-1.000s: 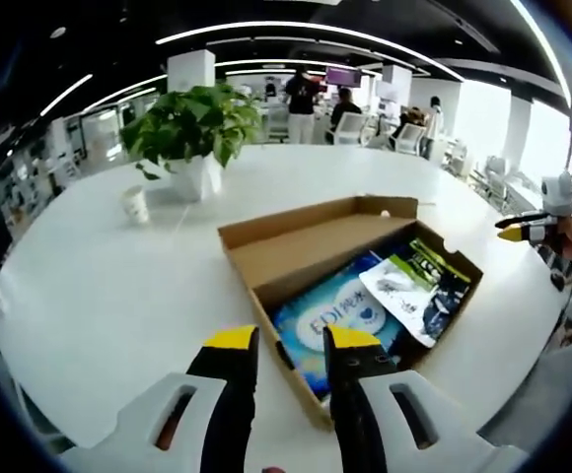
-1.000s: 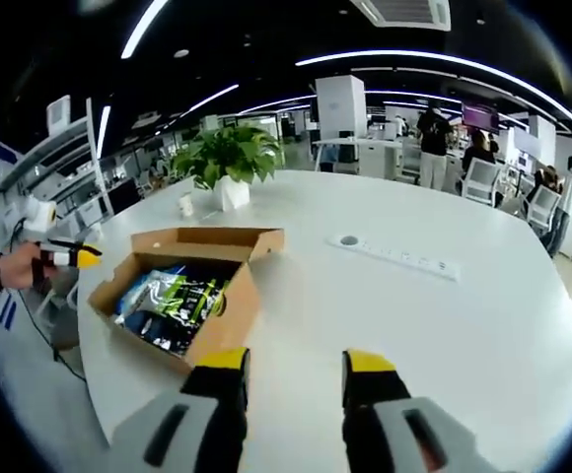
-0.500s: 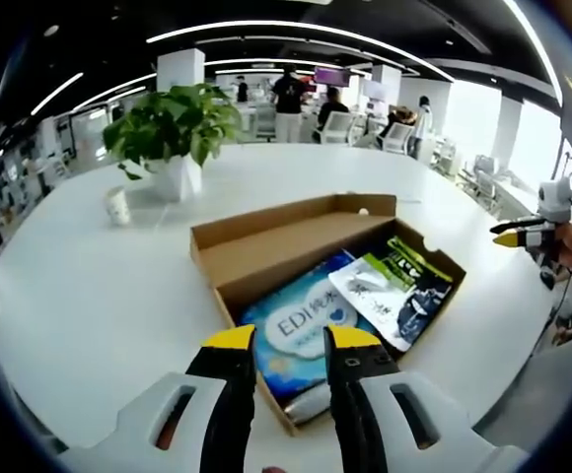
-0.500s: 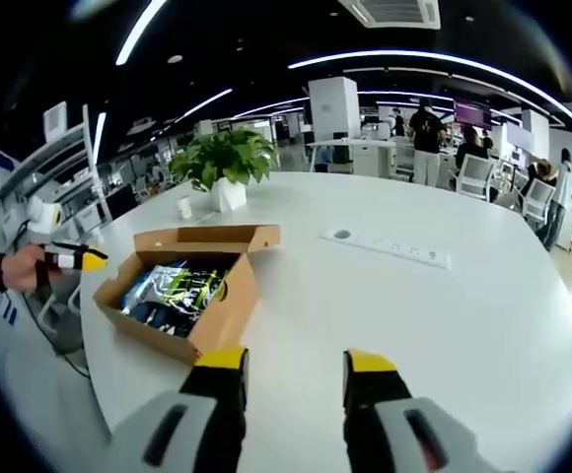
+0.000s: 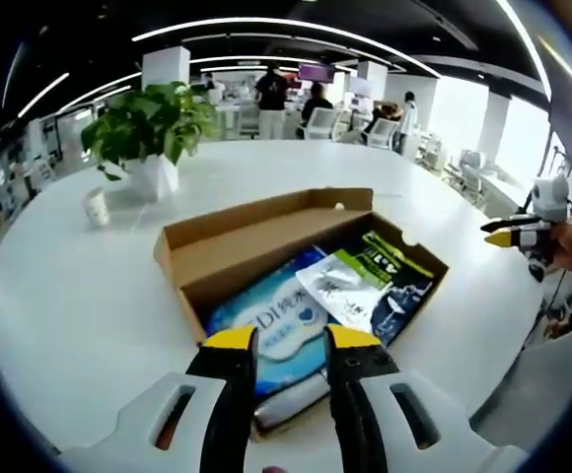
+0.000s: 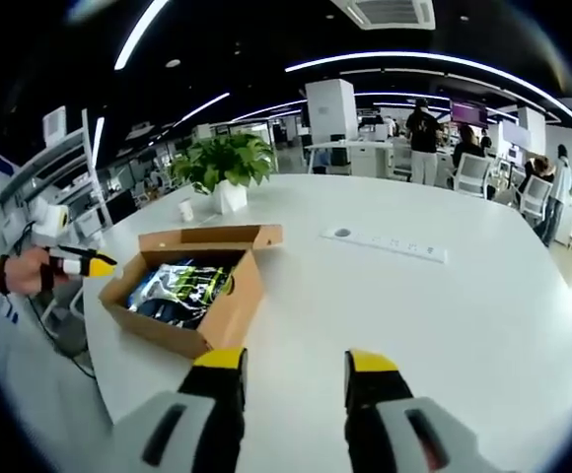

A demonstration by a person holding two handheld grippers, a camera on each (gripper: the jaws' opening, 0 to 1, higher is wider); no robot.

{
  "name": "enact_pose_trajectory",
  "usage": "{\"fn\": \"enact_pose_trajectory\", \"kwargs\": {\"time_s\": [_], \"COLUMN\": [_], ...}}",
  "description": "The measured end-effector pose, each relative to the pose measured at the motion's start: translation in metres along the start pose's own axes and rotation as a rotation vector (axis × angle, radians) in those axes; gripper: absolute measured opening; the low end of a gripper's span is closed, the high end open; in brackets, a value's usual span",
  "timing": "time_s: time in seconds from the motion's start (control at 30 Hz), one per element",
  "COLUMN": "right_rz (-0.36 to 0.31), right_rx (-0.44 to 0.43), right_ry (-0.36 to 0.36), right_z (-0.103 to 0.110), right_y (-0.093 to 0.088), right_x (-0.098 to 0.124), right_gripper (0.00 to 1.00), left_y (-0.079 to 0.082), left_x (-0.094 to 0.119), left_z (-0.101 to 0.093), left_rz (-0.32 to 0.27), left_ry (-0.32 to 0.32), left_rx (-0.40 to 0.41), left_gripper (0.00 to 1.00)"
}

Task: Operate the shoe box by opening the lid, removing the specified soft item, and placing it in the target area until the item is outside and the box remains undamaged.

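An open cardboard shoe box (image 5: pixel 229 249) lies on the white table (image 5: pixel 79 305), its lid folded back flat. Inside are a blue soft pack (image 5: pixel 271 317) and a dark packet with green and white print (image 5: pixel 370 286). My left gripper (image 5: pixel 292 340) hovers open just above the blue pack at the box's near edge. In the right gripper view the same box (image 6: pixel 189 292) sits at the left, with my right gripper (image 6: pixel 297 363) open over bare table well to its right. The left gripper (image 6: pixel 87 263) reaches in from the left, held by a hand.
A potted green plant (image 5: pixel 143 133) and a small paper cup (image 5: pixel 96 207) stand behind the box. A white power strip (image 6: pixel 390 244) lies across the table. The right gripper (image 5: pixel 523 233) shows beyond the table's right edge. People and office chairs are far behind.
The left gripper view has slid leftward and closer over the box, so the blue pack now lies right under the fingertips. The right gripper view has barely shifted.
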State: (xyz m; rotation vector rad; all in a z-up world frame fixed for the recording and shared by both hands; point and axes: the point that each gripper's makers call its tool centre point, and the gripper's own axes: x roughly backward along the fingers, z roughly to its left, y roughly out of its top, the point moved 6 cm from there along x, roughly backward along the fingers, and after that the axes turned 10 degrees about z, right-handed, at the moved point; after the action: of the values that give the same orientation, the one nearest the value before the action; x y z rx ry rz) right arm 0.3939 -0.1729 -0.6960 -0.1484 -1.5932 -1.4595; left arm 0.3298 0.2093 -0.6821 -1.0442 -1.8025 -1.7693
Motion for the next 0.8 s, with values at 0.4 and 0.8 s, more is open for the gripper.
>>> {"fn": "enact_pose_trajectory", "kwargs": {"time_s": [0.4, 0.8], "right_rz": [0.004, 0.0], "right_rx": [-0.008, -0.015], "right_ry": [0.004, -0.007], "right_z": [0.008, 0.008], "right_y": [-0.017, -0.025], "right_x": [0.006, 0.016], "right_gripper": [0.36, 0.36], "left_y": [-0.002, -0.001], "left_x": [-0.019, -0.042], "left_z": [-0.021, -0.033], "left_rz": [0.031, 0.077], "left_ry": [-0.053, -0.09], "left_rx": [-0.021, -0.036], "left_gripper": [0.26, 0.26]}}
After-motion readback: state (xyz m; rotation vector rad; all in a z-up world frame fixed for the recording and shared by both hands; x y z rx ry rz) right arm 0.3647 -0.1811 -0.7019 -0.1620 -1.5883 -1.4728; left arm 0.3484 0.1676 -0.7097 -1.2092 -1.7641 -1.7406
